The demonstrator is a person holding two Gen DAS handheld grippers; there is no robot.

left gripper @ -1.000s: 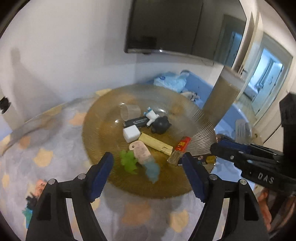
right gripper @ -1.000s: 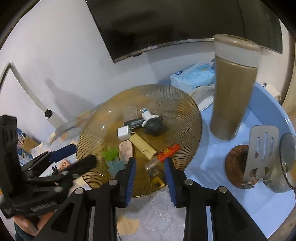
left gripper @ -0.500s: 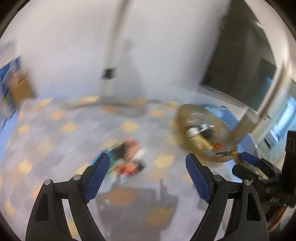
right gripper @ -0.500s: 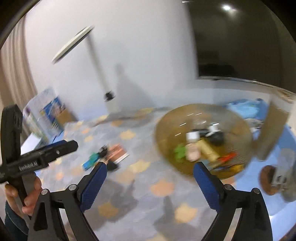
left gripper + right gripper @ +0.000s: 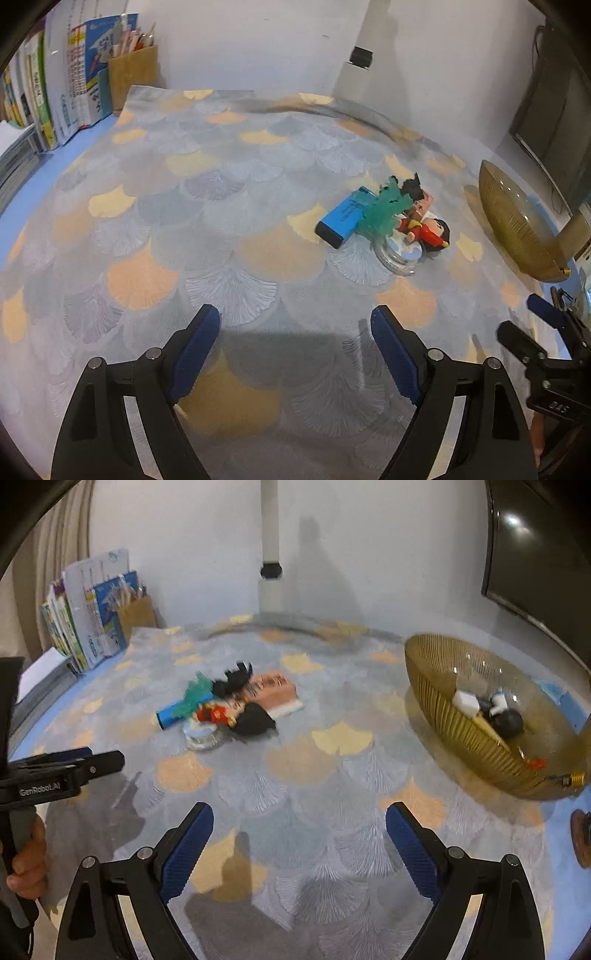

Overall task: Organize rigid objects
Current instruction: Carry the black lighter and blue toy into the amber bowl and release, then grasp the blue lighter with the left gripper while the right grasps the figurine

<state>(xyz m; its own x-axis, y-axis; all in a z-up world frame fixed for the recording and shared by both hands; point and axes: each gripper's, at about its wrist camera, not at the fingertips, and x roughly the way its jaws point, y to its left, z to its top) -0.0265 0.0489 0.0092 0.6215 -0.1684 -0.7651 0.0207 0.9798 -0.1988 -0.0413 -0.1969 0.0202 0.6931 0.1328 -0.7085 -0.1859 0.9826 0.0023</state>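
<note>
A small pile lies on the patterned mat: a blue box, a teal plastic toy, a red figure, a clear round container and a pink card. My left gripper stands open and empty, short of the pile and a little to its left. In the right wrist view my right gripper is wide open with nothing between its fingers, and the pile lies ahead to its left. The amber ribbed bowl at the right holds a white cube and a black round object.
Books and booklets and a brown holder stand at the back left. A white post rises from the table's far edge. A dark screen hangs at the right. A hand holds the left gripper's handle.
Both grippers have swung left, away from the bowl and toward the pile on the mat. The right jaws went from nearly shut to wide open.
</note>
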